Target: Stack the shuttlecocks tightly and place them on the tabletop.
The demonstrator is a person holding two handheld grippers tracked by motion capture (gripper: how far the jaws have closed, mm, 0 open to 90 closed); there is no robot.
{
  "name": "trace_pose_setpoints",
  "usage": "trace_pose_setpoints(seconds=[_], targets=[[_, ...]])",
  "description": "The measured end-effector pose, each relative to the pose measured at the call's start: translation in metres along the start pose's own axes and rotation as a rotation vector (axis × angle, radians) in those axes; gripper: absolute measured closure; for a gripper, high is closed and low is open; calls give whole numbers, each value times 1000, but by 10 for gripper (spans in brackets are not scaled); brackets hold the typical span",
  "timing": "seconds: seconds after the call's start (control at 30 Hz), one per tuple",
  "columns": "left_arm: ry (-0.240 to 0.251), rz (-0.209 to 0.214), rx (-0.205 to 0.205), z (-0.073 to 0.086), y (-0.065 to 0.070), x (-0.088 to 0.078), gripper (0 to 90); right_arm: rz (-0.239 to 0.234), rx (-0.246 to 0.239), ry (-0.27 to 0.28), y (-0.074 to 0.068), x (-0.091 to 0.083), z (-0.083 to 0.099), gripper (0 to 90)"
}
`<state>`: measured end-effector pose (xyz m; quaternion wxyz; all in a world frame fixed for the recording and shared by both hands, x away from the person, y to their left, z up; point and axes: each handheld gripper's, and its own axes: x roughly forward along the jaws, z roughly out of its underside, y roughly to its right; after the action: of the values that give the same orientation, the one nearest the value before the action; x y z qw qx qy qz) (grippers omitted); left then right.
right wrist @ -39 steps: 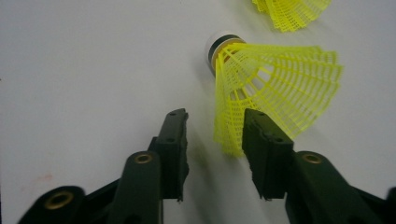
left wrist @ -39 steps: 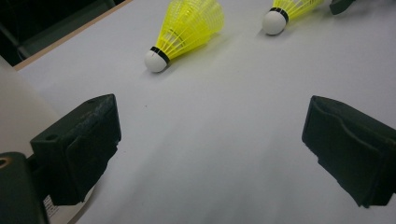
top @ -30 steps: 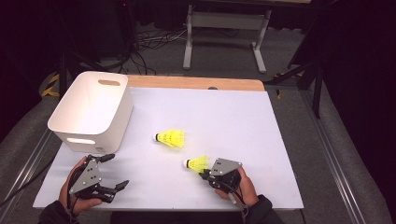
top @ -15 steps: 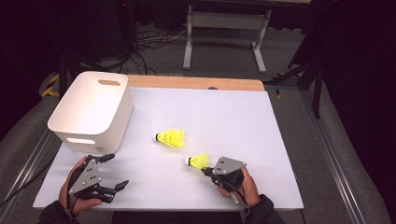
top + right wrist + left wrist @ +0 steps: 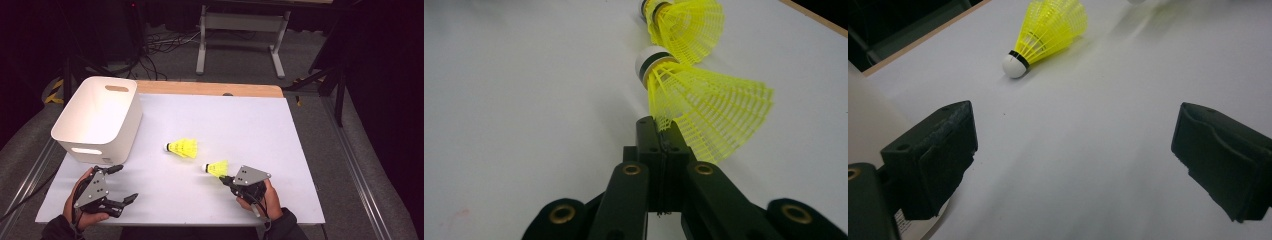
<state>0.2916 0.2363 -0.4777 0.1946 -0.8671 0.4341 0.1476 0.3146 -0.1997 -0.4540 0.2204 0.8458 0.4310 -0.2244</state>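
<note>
Two yellow shuttlecocks with white corks are on the white table. One shuttlecock [image 5: 182, 147] [image 5: 1048, 32] [image 5: 689, 25] lies free near the middle. My right gripper [image 5: 225, 178] [image 5: 663, 131] is shut on the skirt's rim of the second shuttlecock [image 5: 216, 167] [image 5: 709, 110], whose cork points away toward the left. I cannot tell whether it rests on the table or hangs just above it. My left gripper [image 5: 125, 183] [image 5: 1073, 150] is at the front left, open wide, with only bare table between its jaws.
A white plastic basket [image 5: 95, 107] with handle slots stands at the table's left edge, just beyond my left gripper. The table's front edge [image 5: 200, 222] runs close under both hands. A wooden strip [image 5: 210, 89] borders the far side.
The shuttlecock in my right gripper has shifted a little to the right and away from me. The left gripper and the free shuttlecock have stayed put.
</note>
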Motion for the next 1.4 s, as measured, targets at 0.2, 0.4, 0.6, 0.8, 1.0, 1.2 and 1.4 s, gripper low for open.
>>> trace_pose_setpoints(seconds=[0.2,0.4,0.6,0.8,1.0,1.2,1.4], targets=[[4,-6,-4,-1,0,-1,53,8,21,22,2,-5,-1,900],[6,-14,-12,-1,-2,0,53,15,33,38,4,-10,-1,900],[1,-9,-6,-1,-1,1,53,30,35,48,8,-14,-1,900],[6,-1,1,-1,-1,1,53,52,34,51,10,-17,-1,900],[10,13,-2,-1,-1,3,53,65,41,54,13,-15,-2,900],[1,21,6,0,0,6,52,68,37,48,16,-11,-3,900],[-3,13,7,1,1,6,51,84,46,46,26,-8,-4,900]])
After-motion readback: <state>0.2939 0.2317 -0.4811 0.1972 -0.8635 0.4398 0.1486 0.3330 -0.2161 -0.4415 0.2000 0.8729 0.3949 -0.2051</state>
